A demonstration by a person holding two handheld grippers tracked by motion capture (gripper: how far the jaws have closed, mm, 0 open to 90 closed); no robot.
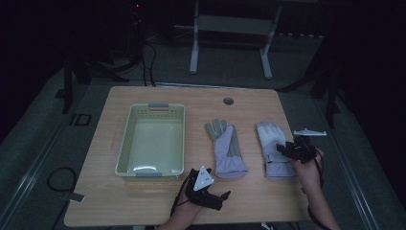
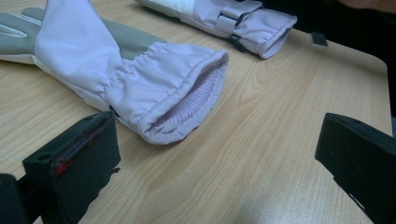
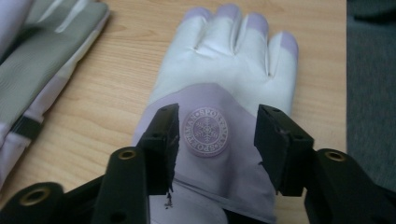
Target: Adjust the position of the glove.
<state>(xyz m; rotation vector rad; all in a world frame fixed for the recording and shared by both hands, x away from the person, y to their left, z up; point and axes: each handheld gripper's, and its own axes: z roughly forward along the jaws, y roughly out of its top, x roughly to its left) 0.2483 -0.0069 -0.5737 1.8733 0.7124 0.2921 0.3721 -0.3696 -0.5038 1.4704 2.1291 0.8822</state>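
Two lilac gloves lie side by side on the wooden table. The left glove (image 1: 225, 146) shows its grey palm, and its open cuff (image 2: 177, 102) faces my left gripper (image 2: 219, 140). That gripper (image 1: 215, 189) stands open near the table's front edge, just short of the cuff, with nothing between its jaws. The right glove (image 1: 272, 143) lies back up, with a round snowflake badge (image 3: 205, 131). My right gripper (image 3: 219, 128) is open just above this glove (image 3: 233, 56), with one jaw on each side of the badge. In the high view this gripper (image 1: 283, 150) is over the glove's wrist strap.
A pale yellow plastic basket (image 1: 125, 139) stands empty on the left half of the table. A round cable hole (image 1: 228, 101) sits near the far edge. The table's right edge (image 3: 346, 56) runs close to the right glove. Beyond the table, in the dark, is a white frame (image 1: 230, 28).
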